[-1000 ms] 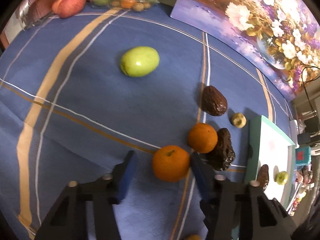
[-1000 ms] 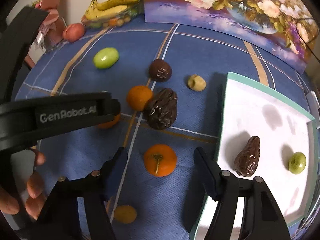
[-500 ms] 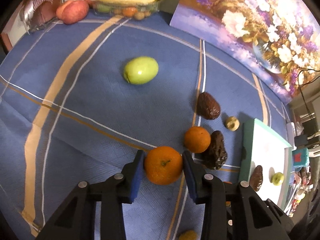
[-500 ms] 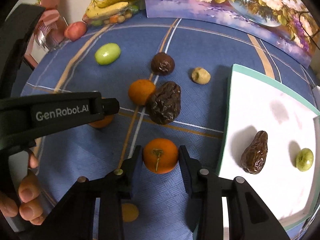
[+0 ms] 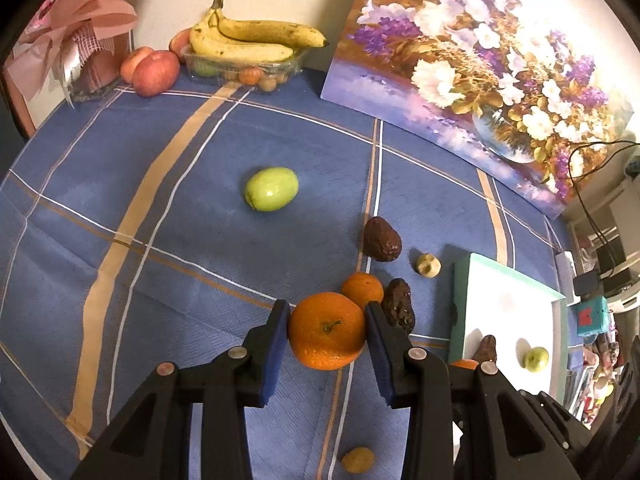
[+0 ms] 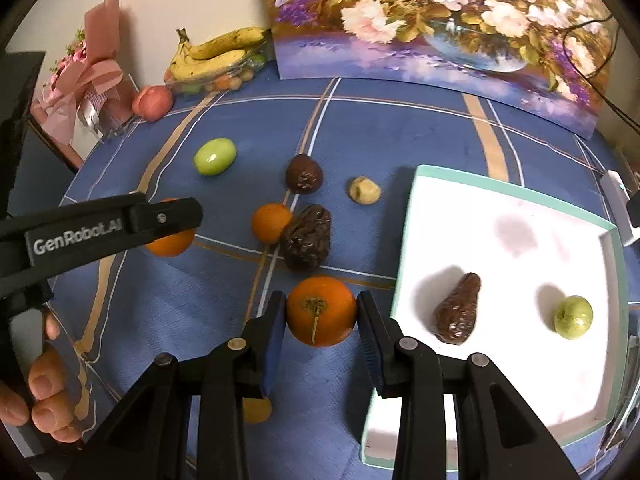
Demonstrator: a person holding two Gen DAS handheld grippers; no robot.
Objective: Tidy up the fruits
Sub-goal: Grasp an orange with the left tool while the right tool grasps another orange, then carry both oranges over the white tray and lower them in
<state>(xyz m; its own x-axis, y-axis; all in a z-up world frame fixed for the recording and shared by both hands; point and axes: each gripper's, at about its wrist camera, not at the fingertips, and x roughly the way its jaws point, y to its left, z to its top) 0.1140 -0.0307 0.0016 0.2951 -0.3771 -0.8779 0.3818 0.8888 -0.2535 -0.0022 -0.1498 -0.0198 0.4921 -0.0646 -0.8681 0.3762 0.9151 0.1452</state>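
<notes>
My left gripper (image 5: 327, 330) is shut on an orange (image 5: 327, 330) and holds it above the blue cloth. My right gripper (image 6: 321, 312) is shut on another orange (image 6: 321, 312) next to the white tray (image 6: 520, 196). The tray holds a dark wrinkled fruit (image 6: 457, 309) and a small green fruit (image 6: 573, 317). On the cloth lie a third orange (image 6: 271, 223), two dark wrinkled fruits (image 6: 307, 237) (image 6: 304, 173), a pale small fruit (image 6: 364, 190) and a green fruit (image 6: 215, 156). The left gripper with its orange (image 6: 170, 240) shows in the right wrist view.
A clear container with bananas (image 5: 248, 46) and an apple (image 5: 155, 73) stand at the back beside a pink wrapped bouquet (image 5: 76, 40). A flower painting (image 5: 480, 60) leans along the back right. A small yellow fruit (image 5: 357, 460) lies near the front.
Both grippers closed from open onto their oranges. Both have lifted and the views have pulled back from the cloth.
</notes>
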